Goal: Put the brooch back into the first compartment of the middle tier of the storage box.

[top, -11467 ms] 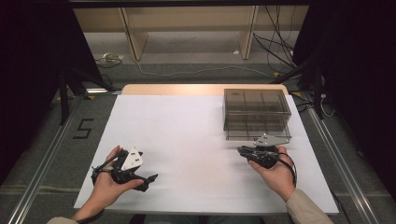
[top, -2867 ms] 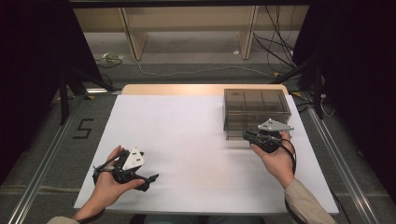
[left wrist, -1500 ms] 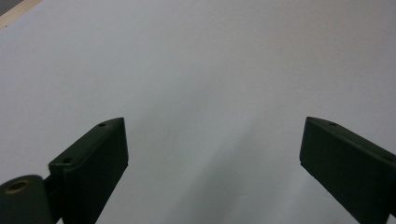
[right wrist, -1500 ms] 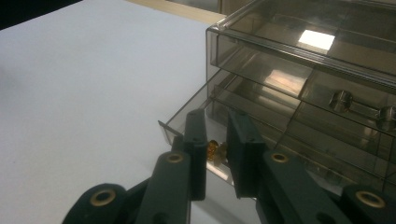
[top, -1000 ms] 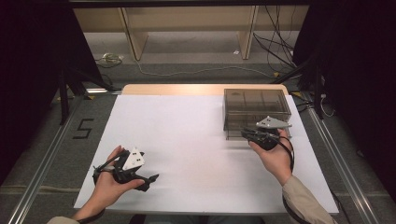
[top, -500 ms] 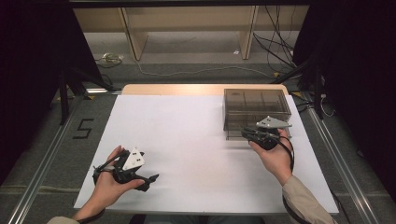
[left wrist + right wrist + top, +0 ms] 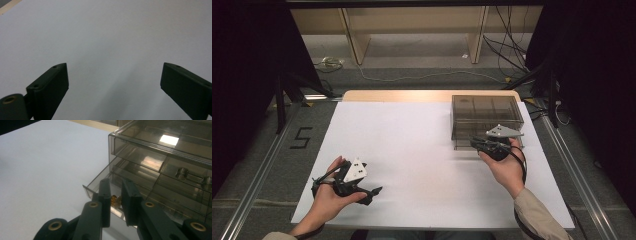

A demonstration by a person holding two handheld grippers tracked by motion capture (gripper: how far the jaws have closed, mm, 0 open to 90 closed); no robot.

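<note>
A smoky clear drawer box (image 7: 486,112) stands at the table's right rear. In the right gripper view its lower drawer (image 7: 98,179) is slid out a little. My right gripper (image 7: 115,182) has its jaws shut on the small brass knob (image 7: 115,199) at that drawer's front. From above, the right gripper (image 7: 475,143) meets the box's front left corner, with a hand behind it. My left gripper (image 7: 374,192) rests near the front left of the white table sheet (image 7: 412,135). Its jaws stand wide open (image 7: 115,66) over bare sheet with nothing between them.
The upper drawers (image 7: 160,157) of the box are closed and divided into compartments. A wooden table edge (image 7: 412,95) runs along the back. Metal rails (image 7: 257,190) flank the table, and cables (image 7: 512,60) lie on the floor beyond.
Earlier the right gripper lay on the sheet in front of the box; it then went up to the drawer front. Over the last second neither hand has moved.
</note>
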